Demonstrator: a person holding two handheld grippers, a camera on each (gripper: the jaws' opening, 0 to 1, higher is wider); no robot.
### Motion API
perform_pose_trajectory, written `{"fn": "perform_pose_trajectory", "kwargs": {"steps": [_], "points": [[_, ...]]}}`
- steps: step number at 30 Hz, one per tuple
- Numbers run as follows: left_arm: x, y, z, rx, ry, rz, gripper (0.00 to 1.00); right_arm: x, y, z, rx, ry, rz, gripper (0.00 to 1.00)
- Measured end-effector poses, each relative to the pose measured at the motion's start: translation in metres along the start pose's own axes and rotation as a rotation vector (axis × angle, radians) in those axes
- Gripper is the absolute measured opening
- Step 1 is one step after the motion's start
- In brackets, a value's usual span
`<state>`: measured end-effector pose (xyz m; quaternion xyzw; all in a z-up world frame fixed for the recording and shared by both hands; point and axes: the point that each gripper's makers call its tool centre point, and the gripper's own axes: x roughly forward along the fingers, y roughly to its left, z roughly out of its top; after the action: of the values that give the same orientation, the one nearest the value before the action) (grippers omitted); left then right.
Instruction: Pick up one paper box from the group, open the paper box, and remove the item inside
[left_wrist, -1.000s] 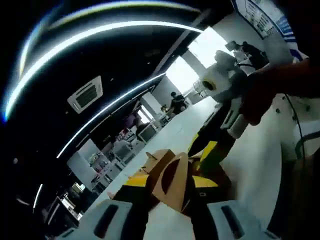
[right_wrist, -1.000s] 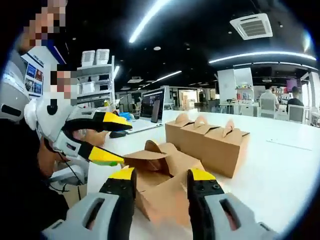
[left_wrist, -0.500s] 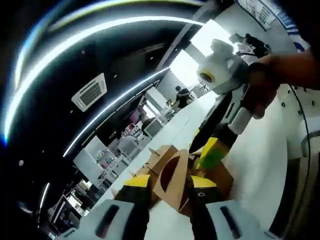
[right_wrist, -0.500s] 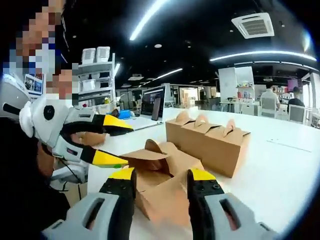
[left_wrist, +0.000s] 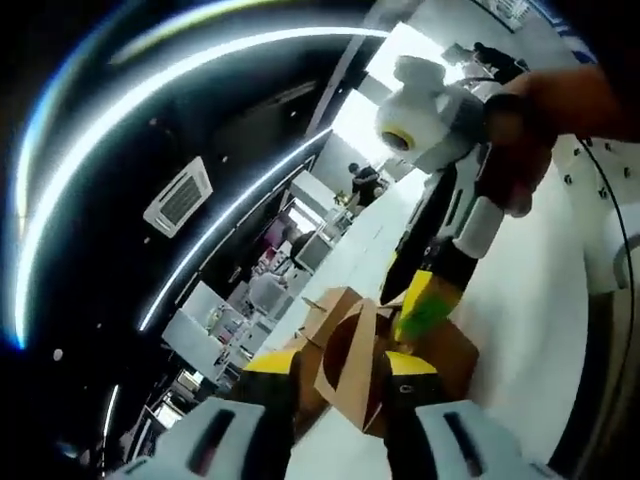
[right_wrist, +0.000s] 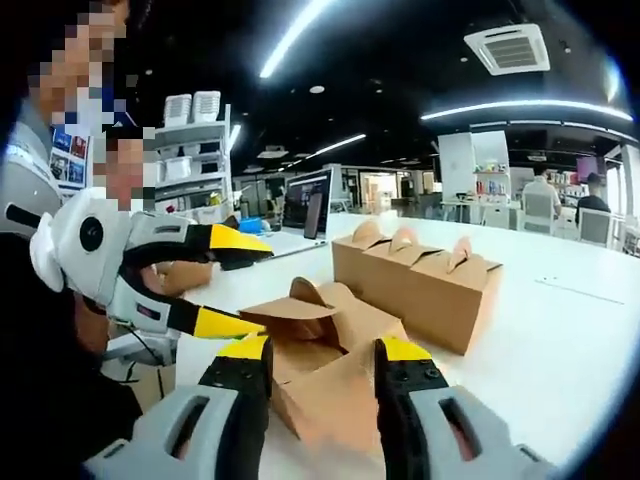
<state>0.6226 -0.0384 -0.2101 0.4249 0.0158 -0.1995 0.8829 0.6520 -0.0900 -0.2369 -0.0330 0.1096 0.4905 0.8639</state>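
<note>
Left gripper view: your left hand-held gripper (left_wrist: 340, 365) had its yellow-tipped jaws set narrowly about an upright flap (left_wrist: 347, 345) of the open box (left_wrist: 440, 350), which sat on the white desk (left_wrist: 520, 330). Your right hand-held gripper (left_wrist: 415, 290) came in from above, its tips down at the box's far side.

Right gripper view: your right hand-held gripper (right_wrist: 318, 350) stood with jaws apart, straddling the near wall of the open box (right_wrist: 325, 345); whether they pressed it I could not tell. The left hand-held gripper (right_wrist: 235, 285) had its lower tip at the box's left flap. Three closed boxes (right_wrist: 415, 283) stood in a row just behind, on the desk (right_wrist: 560, 330).
</note>
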Motion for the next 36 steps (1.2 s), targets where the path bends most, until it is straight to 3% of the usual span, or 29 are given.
{"fn": "perform_pose_trajectory", "kwargs": {"steps": [7,10,13,18,24,29,31,36], "points": [[0.000,0.000,0.000,-0.001,-0.005,0.036,0.31,0.000,0.001,0.000,0.007,-0.013,0.003,0.41],[0.000,-0.003,0.005,-0.021,-0.059,0.027,0.21,0.000,0.003,0.001,-0.001,-0.002,0.005,0.41],[0.004,0.000,-0.004,0.042,-0.013,0.060,0.24,0.001,0.006,0.001,-0.005,0.008,0.006,0.41],[0.004,-0.001,-0.004,-0.044,-0.024,0.043,0.21,0.001,0.008,0.001,-0.003,0.008,0.005,0.41],[0.005,-0.009,-0.006,-0.096,-0.016,0.020,0.07,0.000,0.008,0.001,-0.009,0.016,0.007,0.41],[0.006,-0.009,-0.005,-0.178,-0.045,-0.006,0.05,0.000,0.009,0.001,0.000,0.015,0.007,0.41],[0.006,-0.011,-0.006,-0.166,-0.052,-0.014,0.05,0.001,0.009,0.001,-0.001,0.016,0.008,0.41],[0.005,-0.007,-0.004,-0.211,-0.075,0.016,0.05,0.001,0.009,0.000,0.016,0.023,0.006,0.41]]}}
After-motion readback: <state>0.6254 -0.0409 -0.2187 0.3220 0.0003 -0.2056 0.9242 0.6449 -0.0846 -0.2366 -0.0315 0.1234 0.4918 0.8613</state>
